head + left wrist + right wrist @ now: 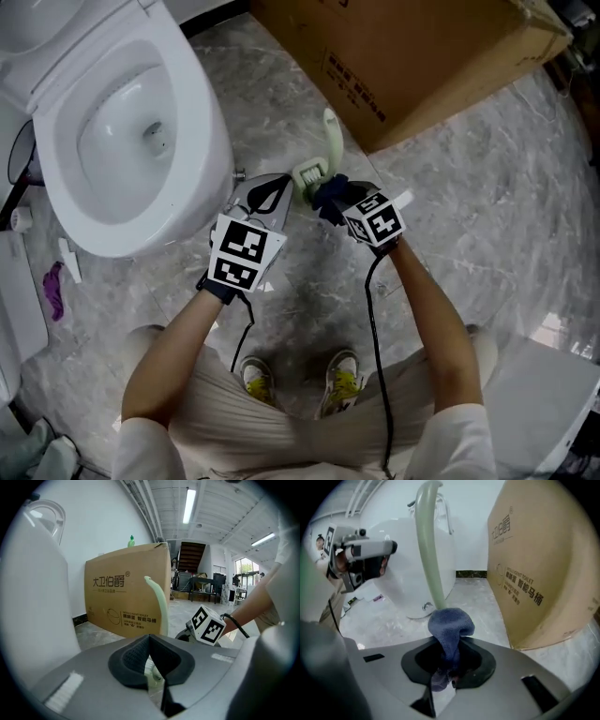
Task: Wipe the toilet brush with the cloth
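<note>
The pale green toilet brush (329, 139) is held up above the floor between the toilet and the box. Its curved handle (161, 605) rises past my left gripper (152, 667), which is shut on the brush's lower part. In the head view my left gripper (286, 187) sits just left of the brush's pale base (309, 173). My right gripper (447, 660) is shut on a dark blue cloth (450, 626), which is bunched against the green handle (427, 550). Seen from the head, the right gripper (328, 194) and the cloth (330, 190) touch the brush from the right.
A white toilet (122, 141) stands at the upper left, close to my left gripper. A large cardboard box (412, 56) fills the upper right. A purple item (53, 289) lies on the marble floor at left. The person's shoes (300, 380) are below the grippers.
</note>
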Demonstrator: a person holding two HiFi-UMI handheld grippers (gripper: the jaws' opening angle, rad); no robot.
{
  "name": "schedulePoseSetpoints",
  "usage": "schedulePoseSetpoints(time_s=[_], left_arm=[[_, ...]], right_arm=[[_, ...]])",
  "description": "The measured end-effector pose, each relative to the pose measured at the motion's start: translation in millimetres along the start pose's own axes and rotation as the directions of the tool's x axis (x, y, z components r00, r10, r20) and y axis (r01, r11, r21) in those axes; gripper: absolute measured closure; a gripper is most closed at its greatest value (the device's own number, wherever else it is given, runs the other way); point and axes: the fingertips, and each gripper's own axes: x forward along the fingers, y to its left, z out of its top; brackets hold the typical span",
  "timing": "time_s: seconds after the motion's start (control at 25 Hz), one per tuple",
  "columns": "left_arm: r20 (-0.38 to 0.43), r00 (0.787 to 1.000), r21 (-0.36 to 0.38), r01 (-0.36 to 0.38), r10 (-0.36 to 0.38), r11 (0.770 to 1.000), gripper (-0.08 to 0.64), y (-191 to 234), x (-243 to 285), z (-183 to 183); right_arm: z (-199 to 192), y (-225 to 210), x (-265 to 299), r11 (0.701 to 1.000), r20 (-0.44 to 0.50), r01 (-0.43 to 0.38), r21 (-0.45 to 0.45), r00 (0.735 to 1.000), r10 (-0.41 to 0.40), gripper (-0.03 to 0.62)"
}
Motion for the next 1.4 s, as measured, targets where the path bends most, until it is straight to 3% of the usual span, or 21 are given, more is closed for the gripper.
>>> schedulePoseSetpoints(time_s=[0.32, 0.56, 0.84, 1.04, 1.2, 1.28, 1.4], left_arm=[[0.035, 0.999, 0.025, 0.009, -0.01, 1.0, 0.559, -4, 0, 16], [0.069, 0.998, 0.019, 0.003, -0.005, 1.0, 0.56, -4, -11, 31], [0.11, 0.993, 0.037, 0.027, -0.031, 0.999, 0.56, -18, -31, 58], [0.088, 0.996, 0.145, 0.015, -0.028, 0.989, 0.56, -37, -39, 80], [0.108, 0.994, 0.253, -0.049, 0.022, 0.966, 0.56, -53, -56, 103], [0.11, 0.992, 0.245, -0.081, 0.056, 0.966, 0.56, -59, -72, 111], [0.068, 0.992, 0.178, -0.114, 0.104, 0.977, 0.56, -60, -97, 125]], right_arm=[[76, 24, -79, 0.998, 0.188, -0.056, 0.036, 0.981, 0.048, 0.526], [111, 24, -168, 0.988, 0.25, 0.101, 0.12, 0.96, -0.129, 0.526], [145, 19, -203, 0.991, 0.379, 0.054, 0.121, 0.92, -0.097, 0.526], [150, 28, -206, 0.986, 0.396, 0.045, 0.158, 0.912, -0.105, 0.526], [131, 28, -197, 0.958, 0.337, 0.161, 0.236, 0.911, -0.236, 0.526], [114, 33, -195, 0.933, 0.289, 0.221, 0.284, 0.908, -0.303, 0.526], [112, 49, -217, 0.915, 0.254, 0.23, 0.331, 0.912, -0.321, 0.526]])
